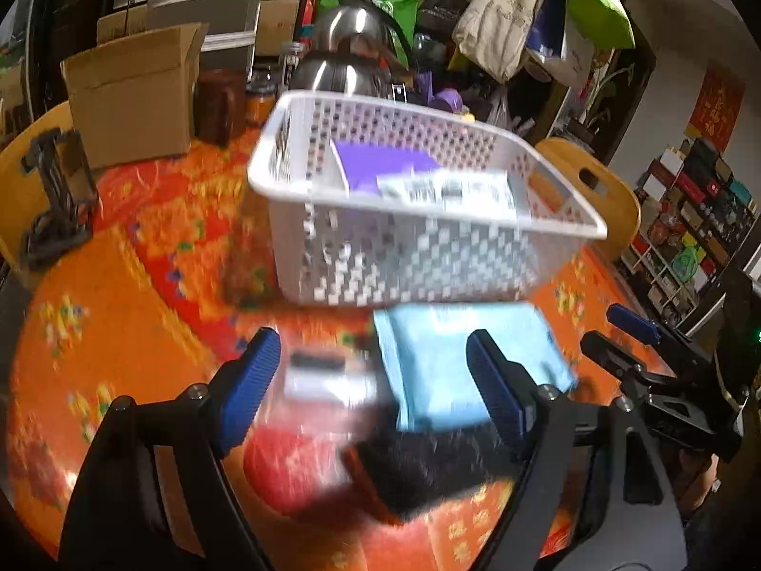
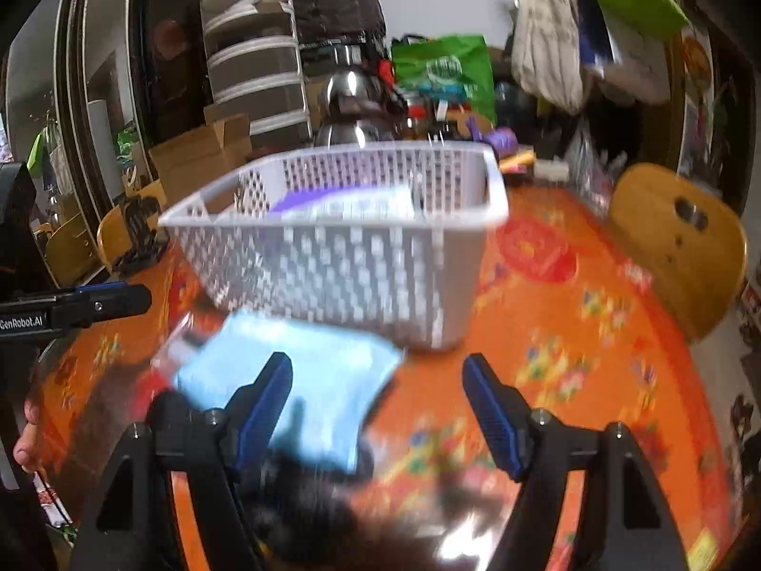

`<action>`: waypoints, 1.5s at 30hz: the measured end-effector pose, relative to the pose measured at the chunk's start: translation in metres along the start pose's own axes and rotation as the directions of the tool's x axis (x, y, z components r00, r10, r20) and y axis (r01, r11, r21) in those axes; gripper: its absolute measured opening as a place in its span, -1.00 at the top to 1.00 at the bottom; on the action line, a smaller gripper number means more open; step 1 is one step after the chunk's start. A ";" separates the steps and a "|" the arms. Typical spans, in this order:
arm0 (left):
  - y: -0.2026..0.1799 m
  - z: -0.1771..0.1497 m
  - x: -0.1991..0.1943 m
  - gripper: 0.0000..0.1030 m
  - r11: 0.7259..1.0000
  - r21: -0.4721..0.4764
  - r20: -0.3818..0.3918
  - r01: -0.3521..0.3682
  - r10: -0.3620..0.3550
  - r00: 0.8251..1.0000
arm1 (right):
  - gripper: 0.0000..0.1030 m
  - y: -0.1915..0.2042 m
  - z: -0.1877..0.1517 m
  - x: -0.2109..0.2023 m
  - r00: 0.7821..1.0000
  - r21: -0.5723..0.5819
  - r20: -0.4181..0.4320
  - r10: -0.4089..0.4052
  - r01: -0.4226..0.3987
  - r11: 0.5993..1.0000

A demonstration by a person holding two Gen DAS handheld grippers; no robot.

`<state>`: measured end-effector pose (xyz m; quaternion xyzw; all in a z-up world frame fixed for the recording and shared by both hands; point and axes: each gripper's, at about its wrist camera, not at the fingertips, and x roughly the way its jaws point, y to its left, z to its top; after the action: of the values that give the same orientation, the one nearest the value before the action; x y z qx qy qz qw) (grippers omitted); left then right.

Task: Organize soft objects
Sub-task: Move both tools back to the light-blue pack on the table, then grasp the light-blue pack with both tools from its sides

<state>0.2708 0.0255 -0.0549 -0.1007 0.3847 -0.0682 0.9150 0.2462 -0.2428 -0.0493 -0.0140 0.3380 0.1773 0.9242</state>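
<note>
— Where does the blue cloth [image 1: 468,364] lie from the basket [image 1: 561,266]?

— Flat on the orange tablecloth [image 1: 119,333], touching the basket's near wall at its foot. A dark furry thing [image 1: 428,471] lies on the cloth's near edge, away from the basket.

— Which gripper is nearer it?

— The left gripper [image 1: 375,388] seems nearer: the cloth sits partly between its spread, empty jaws, toward its right finger. The right gripper [image 2: 378,402], jaws also spread and empty, has the cloth [image 2: 304,380] behind its left finger. The cloth's long axis appears to run along the basket wall, though blur makes that uncertain.

— What does one view add?

— The left view shows purple and white things already inside the basket; the right view hides most of them behind the wall [image 2: 333,266].
</note>
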 end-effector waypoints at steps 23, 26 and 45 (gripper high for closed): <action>-0.032 -0.048 0.063 -0.17 0.983 0.061 -0.126 0.175 -0.167 0.978 | 0.09 0.028 -0.024 0.032 0.986 -0.037 -0.121 0.112 -0.118 0.992; -0.038 -0.051 0.062 -0.15 0.980 0.082 -0.126 0.182 -0.171 0.977 | 0.13 0.033 -0.024 0.034 0.988 -0.058 -0.127 0.089 -0.097 0.994; -0.045 -0.051 0.057 0.23 0.973 0.082 -0.102 0.218 -0.209 0.973 | 0.53 0.041 -0.026 0.027 0.990 -0.097 -0.102 0.101 -0.111 0.989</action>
<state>0.2715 -0.0368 -0.1183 -0.0956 0.4102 -0.1885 0.8871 0.2359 -0.1995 -0.0825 -0.0521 0.3733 0.2424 0.8940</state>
